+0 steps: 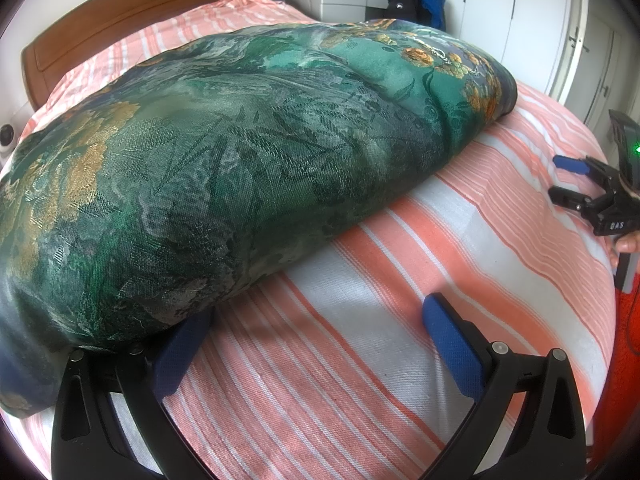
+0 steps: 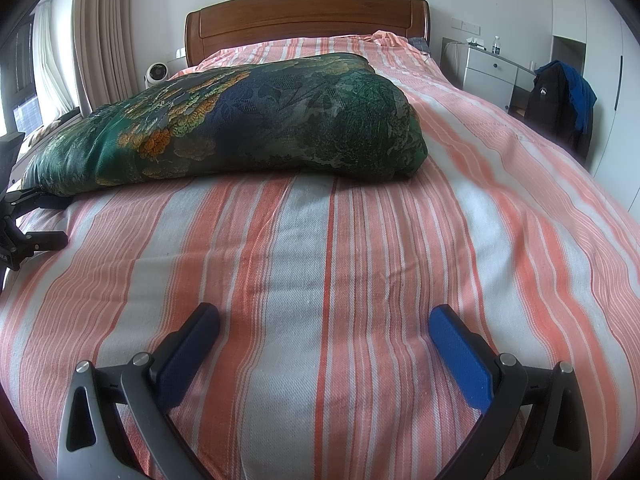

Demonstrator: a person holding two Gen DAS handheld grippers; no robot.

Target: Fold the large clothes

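Left wrist view: left gripper point(image 1: 316, 340) sits low over the striped sheet point(image 1: 400, 280), jaws spread wide, nothing between them. Its left finger point(image 1: 180, 356) is tucked at the near lower edge of the quilt point(image 1: 240, 140), touching or just under the overhang; cannot tell which. The quilt is a thick green floral bundle lying across the bed, apparently already folded over. Judgement: the finger is set there to get under the edge for the next lift or fold. The right gripper point(image 1: 560, 178) shows at the far right, held by a hand point(image 1: 626, 246), well apart from the quilt.

Right wrist view: right gripper point(image 2: 324, 336) hovers close to the sheet point(image 2: 320, 260), jaws wide apart, empty, pointing toward the headboard point(image 2: 308, 20). The quilt point(image 2: 248, 120) lies ahead, nearer the bed's left side, clear of these fingers. The left gripper point(image 2: 24, 216) is at the left edge by the quilt's corner. Judgement: the right side is waiting or lining up for its end.
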